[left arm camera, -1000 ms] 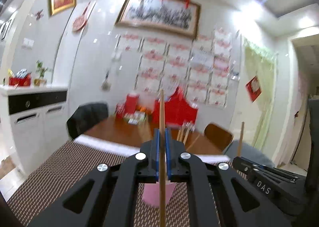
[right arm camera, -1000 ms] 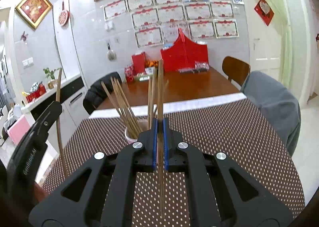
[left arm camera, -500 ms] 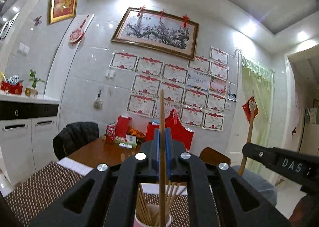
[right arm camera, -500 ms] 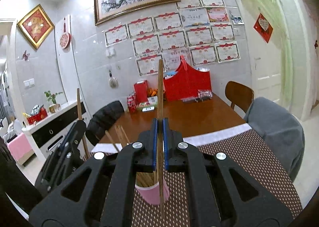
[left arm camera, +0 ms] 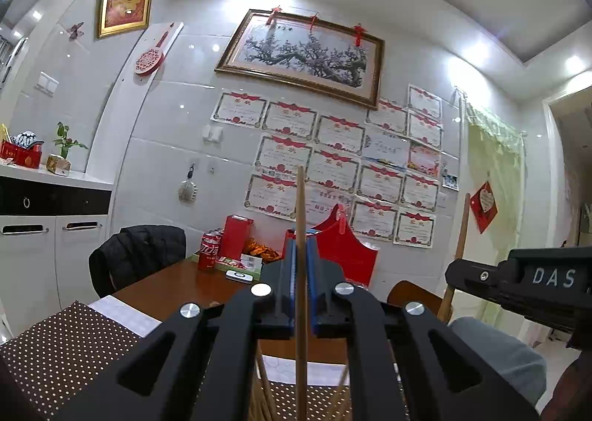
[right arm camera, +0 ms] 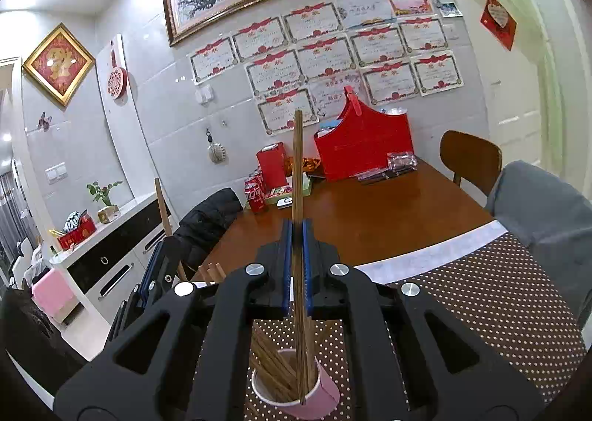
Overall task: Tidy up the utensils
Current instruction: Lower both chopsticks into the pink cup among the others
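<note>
A thin wooden chopstick (right arm camera: 298, 199) is clamped upright in the right gripper (right arm camera: 296, 258) and a pale wooden chopstick (left arm camera: 300, 221) in the left gripper (left arm camera: 301, 273), apparently for dropping into the pink paper cup (right arm camera: 318, 397) on the dotted brown tablecloth (right arm camera: 492, 295).

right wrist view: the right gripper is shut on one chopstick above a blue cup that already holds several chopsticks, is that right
Not quite: the cup is pink, not blue. The right wrist view shows it on the dotted mat. The rest holds: the right gripper is shut on one chopstick above the cup, which already holds several chopsticks.
</note>
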`<state>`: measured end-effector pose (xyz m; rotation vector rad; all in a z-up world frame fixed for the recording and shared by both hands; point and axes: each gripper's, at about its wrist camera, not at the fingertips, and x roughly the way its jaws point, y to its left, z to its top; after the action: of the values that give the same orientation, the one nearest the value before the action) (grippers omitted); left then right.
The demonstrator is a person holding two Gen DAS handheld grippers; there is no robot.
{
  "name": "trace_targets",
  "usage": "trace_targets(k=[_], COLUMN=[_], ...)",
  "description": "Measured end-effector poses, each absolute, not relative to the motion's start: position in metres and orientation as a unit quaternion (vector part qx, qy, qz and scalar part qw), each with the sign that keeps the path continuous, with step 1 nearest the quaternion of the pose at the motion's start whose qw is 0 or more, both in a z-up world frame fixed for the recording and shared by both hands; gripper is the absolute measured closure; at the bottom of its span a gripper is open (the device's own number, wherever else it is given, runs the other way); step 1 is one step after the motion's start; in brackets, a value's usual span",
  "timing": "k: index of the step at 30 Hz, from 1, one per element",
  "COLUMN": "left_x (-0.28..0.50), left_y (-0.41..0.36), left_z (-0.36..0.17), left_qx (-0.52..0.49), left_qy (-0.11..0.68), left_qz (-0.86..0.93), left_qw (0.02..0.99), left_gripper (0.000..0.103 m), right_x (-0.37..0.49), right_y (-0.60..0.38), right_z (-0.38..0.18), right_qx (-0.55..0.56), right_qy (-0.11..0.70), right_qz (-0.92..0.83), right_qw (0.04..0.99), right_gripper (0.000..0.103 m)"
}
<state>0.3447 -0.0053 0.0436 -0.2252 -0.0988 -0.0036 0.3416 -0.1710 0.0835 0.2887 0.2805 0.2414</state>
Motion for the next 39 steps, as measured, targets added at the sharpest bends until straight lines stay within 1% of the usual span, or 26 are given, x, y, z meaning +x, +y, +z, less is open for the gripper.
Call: trace_targets(k=[5,12,24,31,34,39], left_x=[0.36,0.379,0.381,0.367,0.36,0.347], left_y=[0.002,0.002,-0.007,-0.009,-0.011,-0.01], left_z=[0.034,0.011,-0.02,-0.033,-0.037,-0.033], left_qx=[-0.122,-0.112,-0.077,-0.054,-0.044,-0.041], left_qy=[-0.046,-0.019,0.028,0.047,0.052,0.061], left_qz=[0.002,0.018,0.019,0.013,0.013,0.008], left_qw=[0.991,0.993,0.996,0.997,0.998,0.997], left_gripper=[0.097,0.097,0.096,0.096,0.095,0.095], right_x=[0.365,0.383,0.393,0.382,0.373,0.358], right_y=[-0.163,-0.149,-0.141,-0.136,-0.136,-0.139], right_z=[0.075,0.056,0.012,0.002,0.002,0.004], right_qx=[0.145,0.123,0.104,0.087,0.074,0.065], right_qy=[0.152,0.18,0.256,0.26,0.248,0.242], right_qz=[0.126,0.128,0.134,0.134,0.132,0.131], right_qw=[0.969,0.968,0.952,0.952,0.957,0.959], right_gripper=[0.097,0.097,0.097,0.097,0.096,0.096])
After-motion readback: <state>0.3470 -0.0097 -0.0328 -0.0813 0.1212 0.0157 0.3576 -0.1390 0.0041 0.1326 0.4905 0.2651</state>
